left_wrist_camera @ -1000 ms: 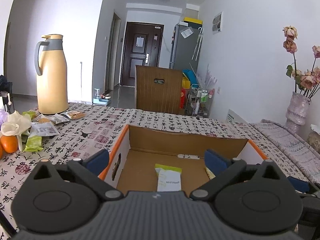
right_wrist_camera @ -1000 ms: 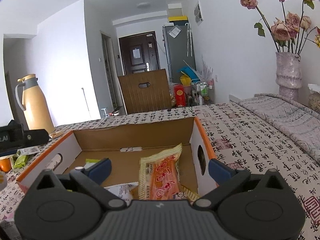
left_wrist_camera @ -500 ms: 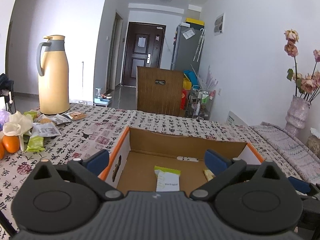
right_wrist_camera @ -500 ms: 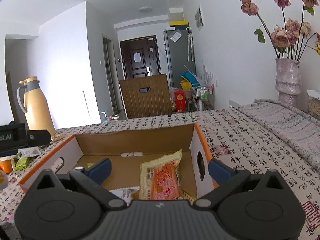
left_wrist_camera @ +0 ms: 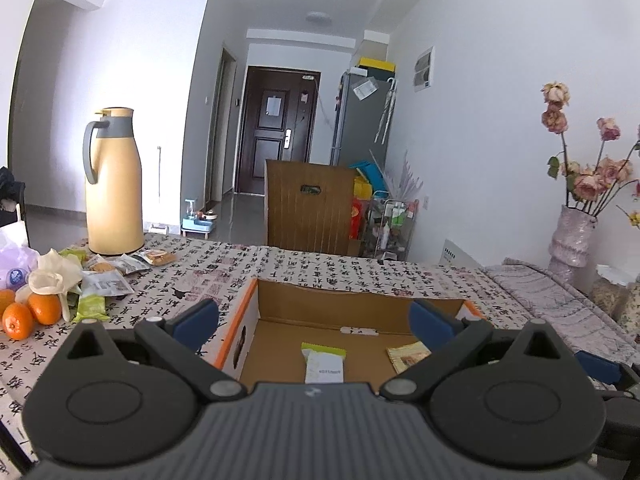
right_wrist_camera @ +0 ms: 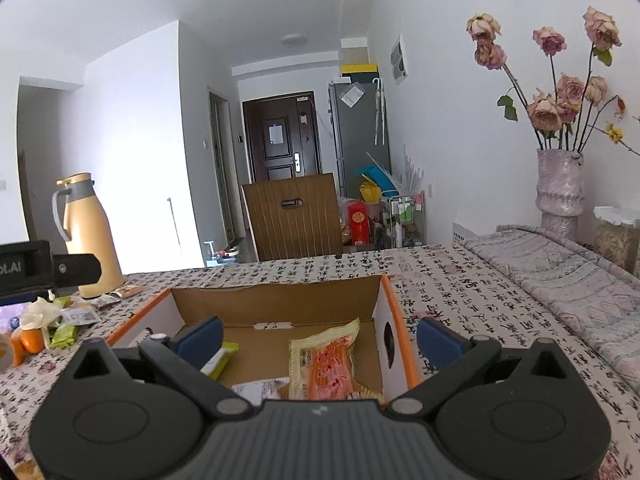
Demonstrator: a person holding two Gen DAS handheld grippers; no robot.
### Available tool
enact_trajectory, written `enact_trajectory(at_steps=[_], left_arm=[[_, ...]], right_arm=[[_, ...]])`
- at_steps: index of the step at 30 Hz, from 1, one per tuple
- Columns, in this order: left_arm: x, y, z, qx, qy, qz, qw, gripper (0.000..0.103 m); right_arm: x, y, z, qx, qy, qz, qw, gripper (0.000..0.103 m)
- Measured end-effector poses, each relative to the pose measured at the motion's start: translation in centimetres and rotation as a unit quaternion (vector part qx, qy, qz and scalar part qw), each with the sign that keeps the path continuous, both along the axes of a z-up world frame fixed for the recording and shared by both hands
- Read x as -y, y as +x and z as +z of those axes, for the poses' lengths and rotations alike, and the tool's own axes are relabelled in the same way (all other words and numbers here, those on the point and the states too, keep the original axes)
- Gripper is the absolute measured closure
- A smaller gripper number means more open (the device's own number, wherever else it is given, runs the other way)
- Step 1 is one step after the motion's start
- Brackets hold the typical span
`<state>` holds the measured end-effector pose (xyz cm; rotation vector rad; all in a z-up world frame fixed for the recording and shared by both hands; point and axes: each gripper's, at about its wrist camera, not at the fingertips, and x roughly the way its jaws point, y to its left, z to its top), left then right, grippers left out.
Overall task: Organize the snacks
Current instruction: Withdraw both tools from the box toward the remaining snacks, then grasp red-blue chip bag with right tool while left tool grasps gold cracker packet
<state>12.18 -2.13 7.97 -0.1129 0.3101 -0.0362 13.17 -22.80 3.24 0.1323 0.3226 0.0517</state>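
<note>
Box [right_wrist_camera: 276, 306]: open cardboard box with orange rims, on the patterned tablecloth [left_wrist_camera: 320, 268], directly ahead of both grippers.
Snacks in box: 1 orange packet [right_wrist_camera: 330, 360] lies flat by the right wall; 1 green-topped white packet [left_wrist_camera: 324, 362] lies near the middle; 1 yellowish packet [left_wrist_camera: 408, 356] is partly hidden behind a finger.
Loose snacks: a pile [left_wrist_camera: 108, 276] of wrapped packets far to the left, beside oranges [left_wrist_camera: 28, 314] and a tan flask [left_wrist_camera: 114, 180], well apart from the box.
Handling: the packets look light, thin and crinkly, likely slippery film; contents may crush. Best pinched at a sealed end or flat edge, gently.
Left gripper [left_wrist_camera: 314, 322]: blue-padded fingers spread wide, nothing between them, touching nothing.
Right gripper [right_wrist_camera: 320, 336]: fingers spread wide over the box, empty, clear of the packets below.
Likely next: reach left to the pile.
</note>
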Motion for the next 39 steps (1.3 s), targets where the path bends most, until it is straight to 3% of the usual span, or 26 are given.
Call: enact_trajectory(at_steps=[22, 32, 39], left_arm=[[-2.6, -7.2, -3.7, -0.043, 0.009, -0.02, 0.9988, 0.0], [-5.1, -7.8, -4.9, -0.061, 0.013, -0.011, 0.998, 0.0], [-7.0, -7.5, -5.3, -0.065, 0.013, -0.001, 0.9978, 0.0]], right_arm=[[-0.2, -7.9, -2.3, -0.039, -0.005, 0.02, 0.999, 0.0], [-2.5, -8.1, -3.1, -0.066, -0.014, 0.044, 0.997, 0.0], [-5.8, -5.8, -2.8, -0.118, -0.022, 0.064, 0.991, 0.0]])
